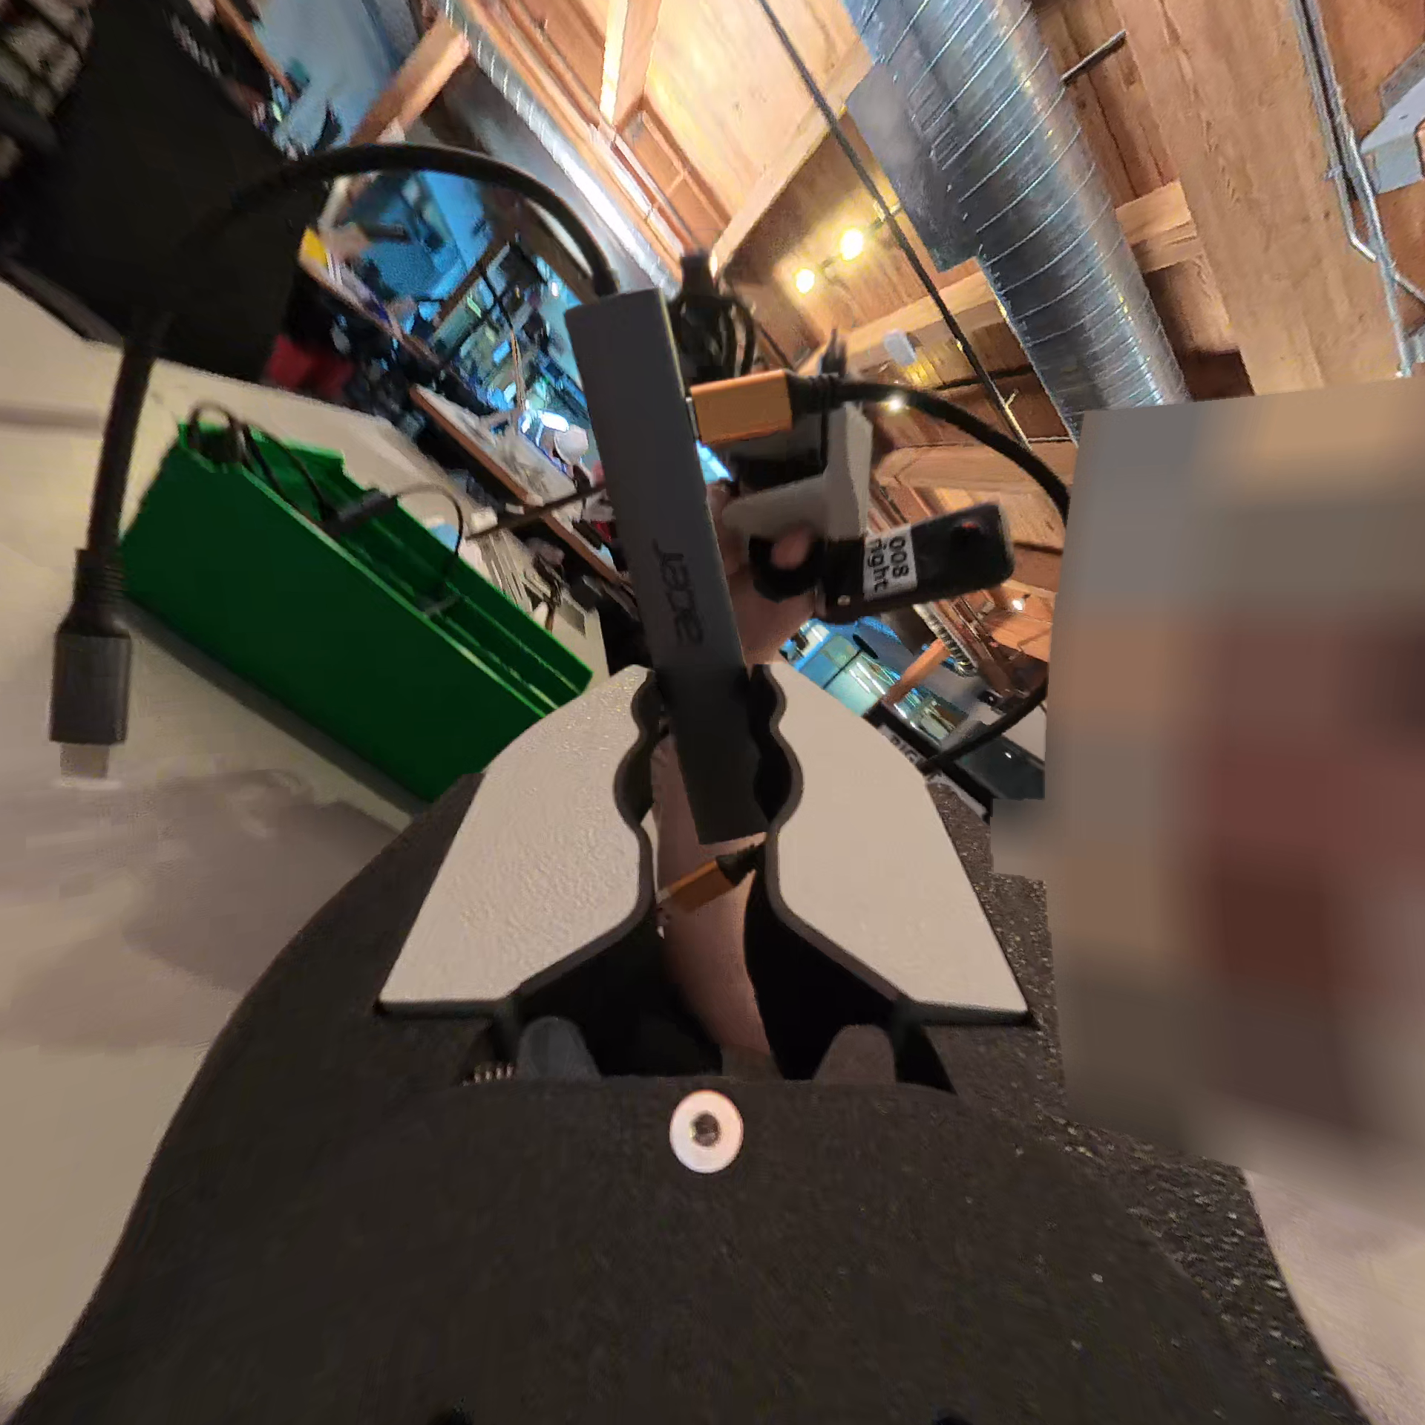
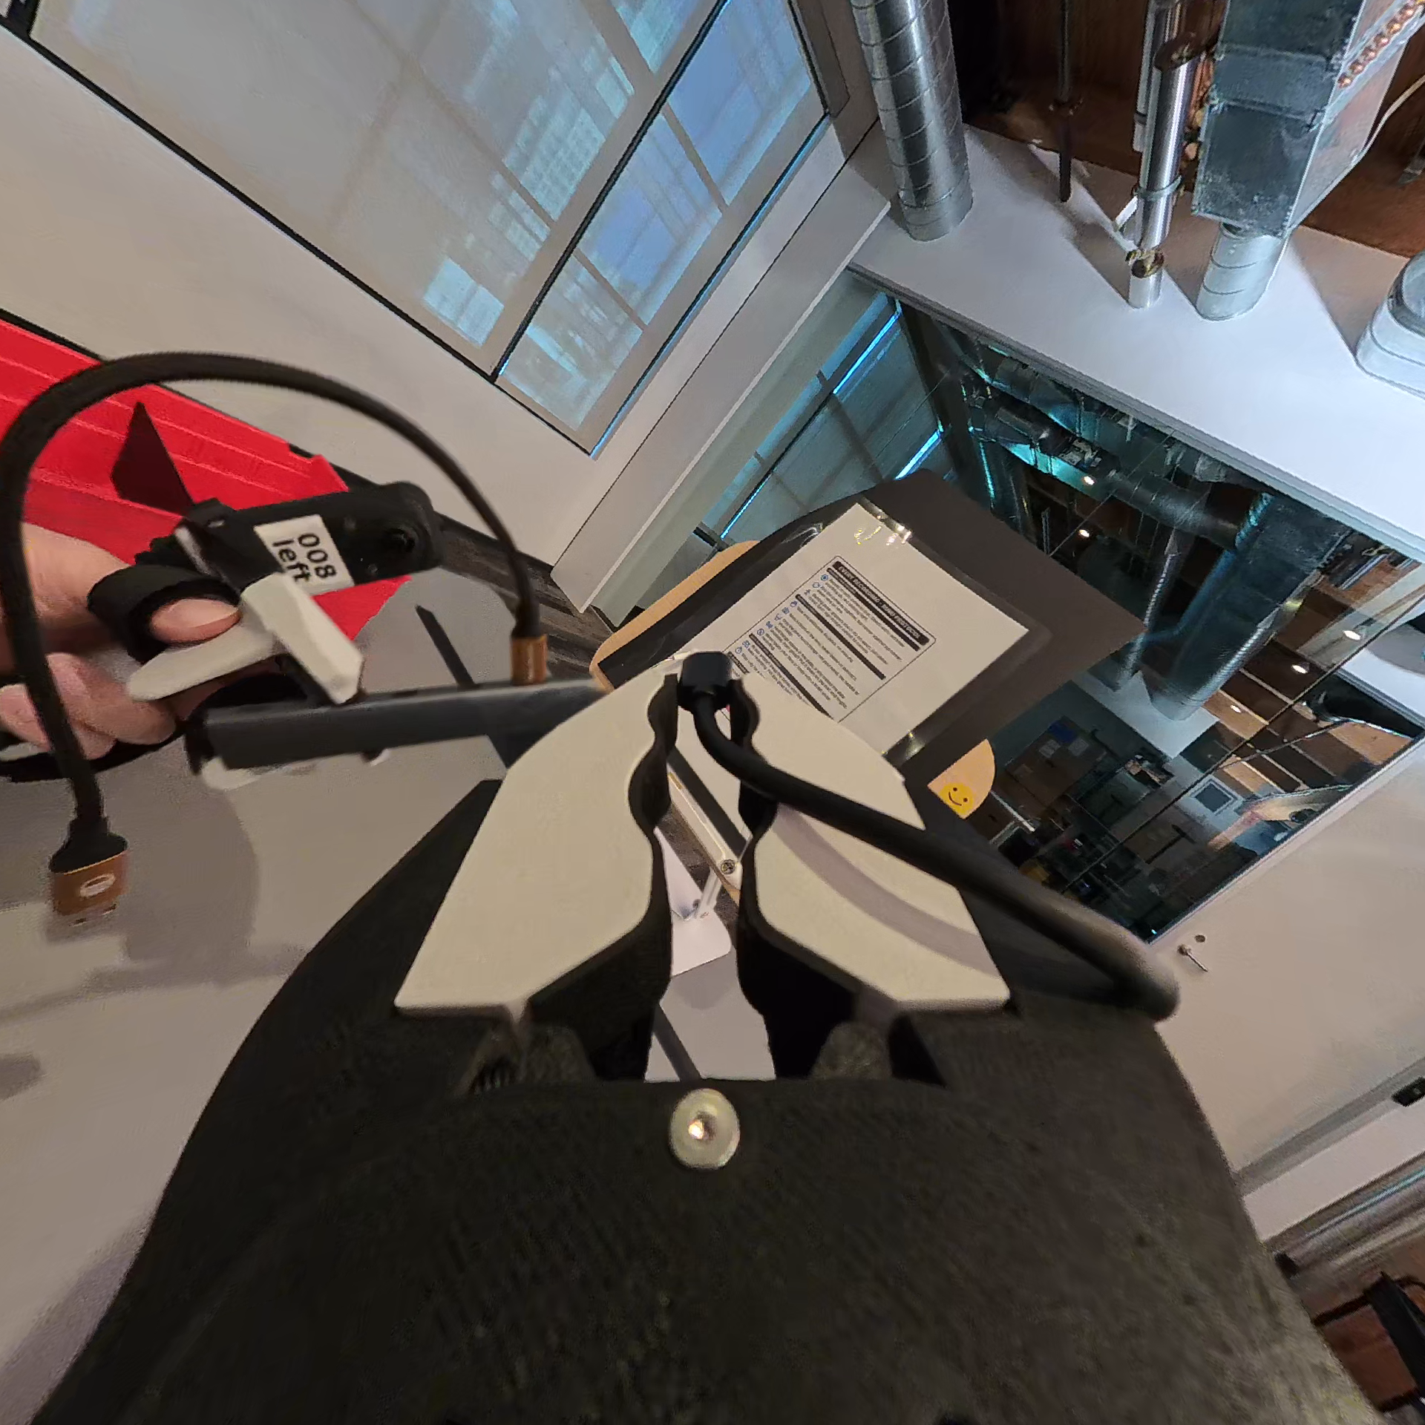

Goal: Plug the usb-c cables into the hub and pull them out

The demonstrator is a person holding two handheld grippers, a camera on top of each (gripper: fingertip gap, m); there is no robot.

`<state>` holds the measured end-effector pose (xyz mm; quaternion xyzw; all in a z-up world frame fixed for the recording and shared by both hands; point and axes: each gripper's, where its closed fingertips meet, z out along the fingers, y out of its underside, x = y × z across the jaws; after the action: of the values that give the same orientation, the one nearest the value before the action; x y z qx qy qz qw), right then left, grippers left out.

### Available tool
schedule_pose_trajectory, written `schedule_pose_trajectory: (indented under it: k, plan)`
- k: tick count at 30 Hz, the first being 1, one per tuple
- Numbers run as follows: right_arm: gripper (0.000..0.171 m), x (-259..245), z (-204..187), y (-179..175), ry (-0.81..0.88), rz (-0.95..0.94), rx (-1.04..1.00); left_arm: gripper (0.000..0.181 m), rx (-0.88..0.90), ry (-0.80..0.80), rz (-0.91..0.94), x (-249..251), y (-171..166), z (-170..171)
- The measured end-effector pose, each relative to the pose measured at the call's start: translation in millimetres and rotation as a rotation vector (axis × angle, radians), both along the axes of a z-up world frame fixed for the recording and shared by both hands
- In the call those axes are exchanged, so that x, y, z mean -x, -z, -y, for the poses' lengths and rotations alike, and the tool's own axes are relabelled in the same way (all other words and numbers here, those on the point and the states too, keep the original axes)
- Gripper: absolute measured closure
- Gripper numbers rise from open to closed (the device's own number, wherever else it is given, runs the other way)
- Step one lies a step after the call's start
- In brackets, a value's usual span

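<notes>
My left gripper (image 1: 705, 694) is shut on the near end of a long grey hub (image 1: 663, 501), held in the air. A copper-coloured USB-C plug (image 1: 740, 405) sits in the hub's side. Its black cable loops round to a loose copper plug (image 2: 89, 883) that hangs free. The hub's own thick lead ends in a dark plug (image 1: 89, 686) just above the table. My right gripper (image 2: 702, 686) is shut on a black cable end (image 2: 702, 667) close to the hub's far end (image 2: 401, 721). That cable runs back over its right finger. The right gripper (image 1: 817, 478) also shows beside the copper plug.
A green bin (image 1: 331, 617) with black cables stands on the white table (image 1: 193, 887) to the left. A red bin (image 2: 154, 478) lies behind the left gripper (image 2: 331, 678) and the hand holding it. A framed printed sheet (image 2: 871, 617) stands beyond my right fingertips. The gap from one gripper's tips to the other's is roughly 12 cm.
</notes>
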<state>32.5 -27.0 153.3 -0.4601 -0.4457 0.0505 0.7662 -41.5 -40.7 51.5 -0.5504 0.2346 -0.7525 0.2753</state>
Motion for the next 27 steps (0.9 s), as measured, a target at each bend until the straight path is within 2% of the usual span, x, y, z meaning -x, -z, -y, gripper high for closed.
schedule_pose_trajectory:
  k: [6, 12, 15, 20, 27]
  plan:
    - [0.158, 0, -2, -1, 0.019, -0.001, 0.0, 0.159, -0.1, -0.156, 0.191, 11, -36, -26]
    - [0.158, 13, -1, 11, 0.005, 0.094, -0.011, 0.159, -0.389, -0.354, 0.089, 12, -46, -48]
    - [0.158, 22, -2, 16, 0.029, 0.164, -0.043, 0.159, -0.502, -0.389, 0.107, 13, -58, -48]
    - [0.158, 41, 0, 28, 0.042, 0.291, -0.112, 0.158, -0.57, -0.414, 0.115, 14, -58, -46]
    - [0.157, 56, 1, 37, 0.05, 0.393, -0.201, 0.158, -0.659, -0.448, 0.009, 11, -47, -45]
